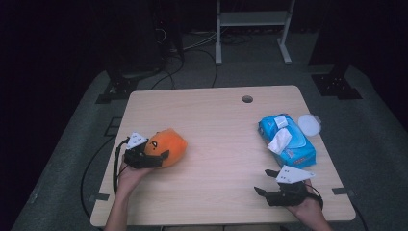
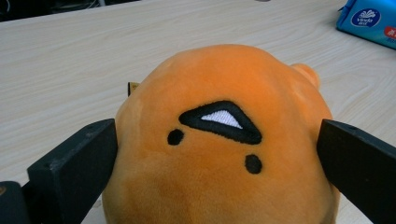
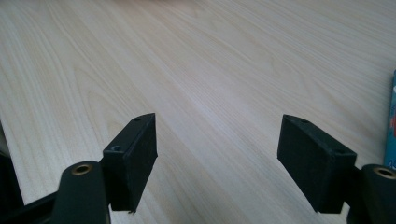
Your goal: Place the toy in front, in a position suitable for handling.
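Plush (image 2: 219, 140) — snug between left jaws

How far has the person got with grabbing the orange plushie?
Done: the left gripper has its jaws on either side of the orange plush toy, pressed against its sides. In hand: the toy appears to sit on the table, not clearly lifted. Left: picking it up and moving it. The right gripper waits open over bare wood, near the blue wipes pack with a wipe sticking out.
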